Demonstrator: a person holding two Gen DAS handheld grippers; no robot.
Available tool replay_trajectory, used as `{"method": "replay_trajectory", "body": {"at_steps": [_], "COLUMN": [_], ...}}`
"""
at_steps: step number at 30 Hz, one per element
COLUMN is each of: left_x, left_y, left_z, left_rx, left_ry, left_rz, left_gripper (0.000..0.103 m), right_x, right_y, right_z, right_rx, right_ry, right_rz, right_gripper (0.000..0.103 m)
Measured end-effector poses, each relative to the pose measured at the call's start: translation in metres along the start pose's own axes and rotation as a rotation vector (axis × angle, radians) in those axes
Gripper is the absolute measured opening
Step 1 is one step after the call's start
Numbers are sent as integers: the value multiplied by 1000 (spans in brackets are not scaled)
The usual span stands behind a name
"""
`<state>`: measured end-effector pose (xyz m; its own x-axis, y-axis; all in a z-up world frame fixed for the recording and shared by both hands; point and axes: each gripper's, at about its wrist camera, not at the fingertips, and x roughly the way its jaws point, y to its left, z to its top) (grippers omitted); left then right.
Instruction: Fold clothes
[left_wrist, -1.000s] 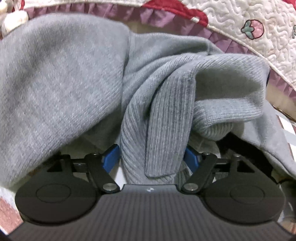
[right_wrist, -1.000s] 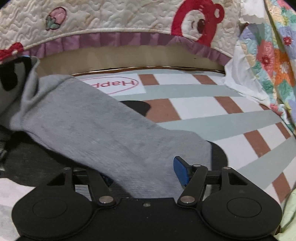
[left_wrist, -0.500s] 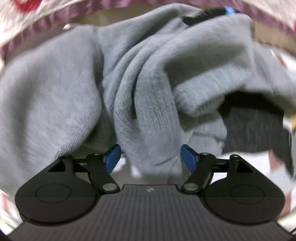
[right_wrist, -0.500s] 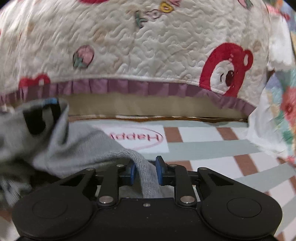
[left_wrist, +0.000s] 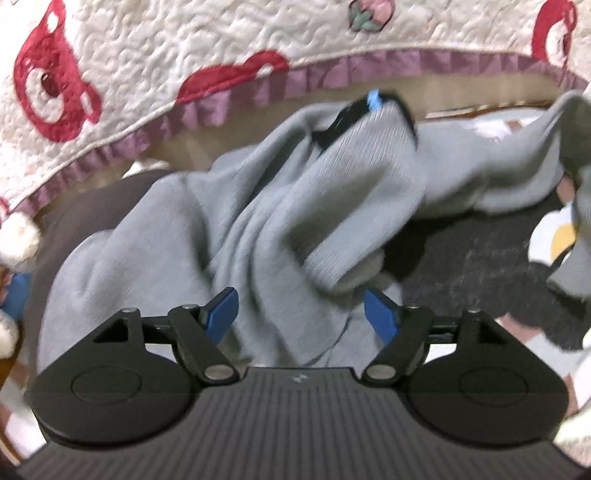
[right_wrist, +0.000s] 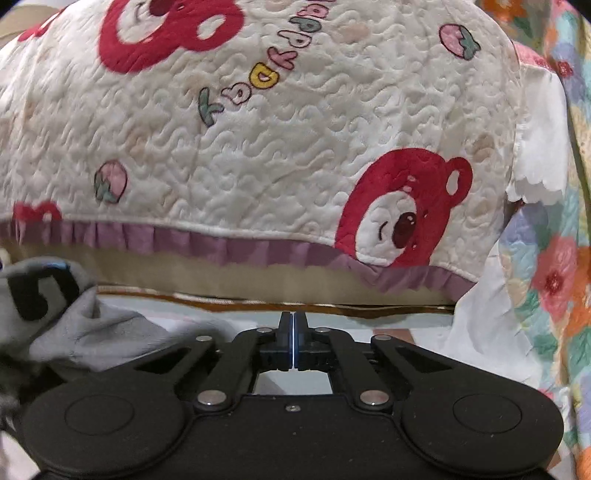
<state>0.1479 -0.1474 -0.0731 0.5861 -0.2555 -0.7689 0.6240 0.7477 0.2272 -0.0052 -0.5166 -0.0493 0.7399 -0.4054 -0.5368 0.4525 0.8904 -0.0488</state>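
A grey knit sweater lies bunched up just ahead of my left gripper. Its ribbed sleeve is draped across the heap. The left jaws stand wide and are opening; sweater cloth lies between the blue pads without being pinched. A black mark with a small blue patch shows on top of the heap. In the right wrist view the sweater sits low at the left and runs behind the left finger. My right gripper is shut, pads together, with no cloth seen between them.
A cream quilted cover with red bears and a purple frill hangs behind. A dark garment lies under the sweater on a checked mat. A floral quilt rises at the right. A white plush toy sits at the left.
The right jaws closed onto the sweater's edge, then shut fully as the gripper rose and the cloth dropped to the left. The left gripper rose and rolled; the sweater now sits further off.
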Motion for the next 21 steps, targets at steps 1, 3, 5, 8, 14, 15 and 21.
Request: {"method": "replay_trajectory", "body": {"at_steps": [1,3,5,8,14,15,21], "left_x": [5,18,33,52,59,60,52], "left_y": [-5,-16,-28,-48,-48,-46,-25], "left_z": [0,1,0,-4,1,3,22], "left_rx": [24,92,174,334,385,375,254], "left_ry": [-24,-54,-52,-56,-72,-71,-130], "left_rz": [3,16,43,129,148,146,135], "left_gripper": [76,78,83,83,43,32,34], "right_x": [0,-2,-1,3,-15,-20,-1], "right_y": [-10,-25,-26,-24,-7,-1,49], "right_z": [-5,-19,-38,-67,-105,-108,-113], "right_rx": [67,162,131,95,178,184,4], "right_ry": [29,62,84,153,130,110,81], "right_rz": [57,141,168,212,420,457,191], "right_gripper": [1,1,10,42,62,65,73]}}
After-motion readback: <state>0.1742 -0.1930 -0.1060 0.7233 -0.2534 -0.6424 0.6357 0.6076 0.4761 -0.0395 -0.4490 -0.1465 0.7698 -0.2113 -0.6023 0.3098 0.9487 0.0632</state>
